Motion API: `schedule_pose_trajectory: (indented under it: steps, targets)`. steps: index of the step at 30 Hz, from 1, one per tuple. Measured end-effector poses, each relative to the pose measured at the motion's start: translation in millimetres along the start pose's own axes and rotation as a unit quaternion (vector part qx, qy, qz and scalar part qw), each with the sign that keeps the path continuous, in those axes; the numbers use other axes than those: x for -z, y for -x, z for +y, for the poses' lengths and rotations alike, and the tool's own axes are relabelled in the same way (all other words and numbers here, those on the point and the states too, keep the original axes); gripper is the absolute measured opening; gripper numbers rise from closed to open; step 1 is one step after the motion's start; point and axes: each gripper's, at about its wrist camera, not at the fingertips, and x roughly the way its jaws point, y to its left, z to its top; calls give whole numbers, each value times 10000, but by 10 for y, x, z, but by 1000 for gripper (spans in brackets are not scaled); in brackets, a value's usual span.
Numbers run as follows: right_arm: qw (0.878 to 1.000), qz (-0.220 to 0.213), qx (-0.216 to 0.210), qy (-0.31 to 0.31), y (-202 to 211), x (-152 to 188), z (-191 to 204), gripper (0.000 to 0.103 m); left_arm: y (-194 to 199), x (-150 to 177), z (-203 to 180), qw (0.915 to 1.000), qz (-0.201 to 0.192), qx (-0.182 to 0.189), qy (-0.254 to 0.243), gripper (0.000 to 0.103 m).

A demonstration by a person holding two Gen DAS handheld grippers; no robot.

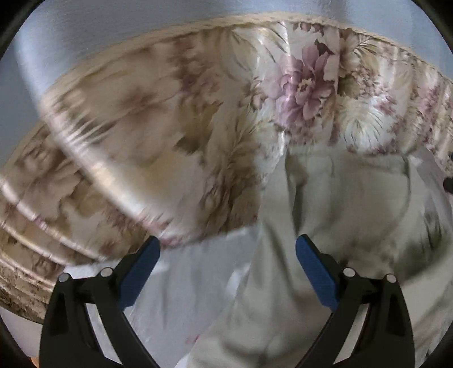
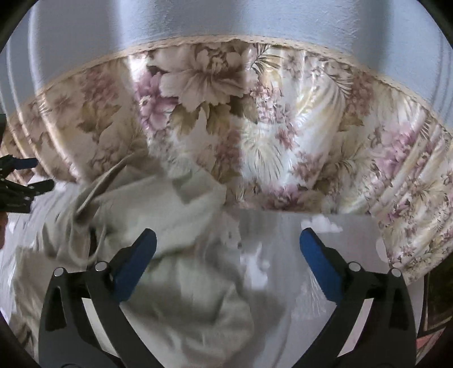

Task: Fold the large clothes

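A pale beige garment (image 1: 325, 203) lies crumpled on a white sheet (image 1: 184, 277). In the left wrist view it fills the middle and right, and my left gripper (image 1: 228, 246) hangs open and empty just above it. In the right wrist view the garment (image 2: 181, 288) lies at the left and bottom. My right gripper (image 2: 228, 240) is open and empty above its right edge. The left gripper (image 2: 25, 175) shows at the far left of that view.
A shiny floral cover (image 1: 305, 85) with a beige trim rises behind the garment, against a grey-blue wall (image 1: 113, 25). It also shows in the right wrist view (image 2: 269, 136). Bare white sheet (image 2: 305, 254) lies to the right of the garment.
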Motion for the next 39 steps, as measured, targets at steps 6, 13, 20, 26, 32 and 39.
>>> schedule_pose_trajectory:
  steps: [6,13,20,26,32,39]
  targets:
    - [9956,557,-453,-607,-505,-163,-60,96,-622,-398,-304,9991,283,-245,-181,97]
    - [9881,1179,-668,-733,-861,-182,5,66,-1151,-463,-513,9942,572,-694,-587,47]
    - [9921,1132,-511,-164,-879,-210,214,16,-1090,-392,-418,9959,645,-295,-570,5]
    - [9955,504,-733,319,-339,-227,409,11,-115,-275,49,9998,-155,116,39,5]
    - [9941,-22,-716,810,412,77,590,11,785,342,337,9980,-388,429,271,5]
    - [9906,373,-923,933,803,824,570,24,1251,1546,170,9987,-263,433,79,31]
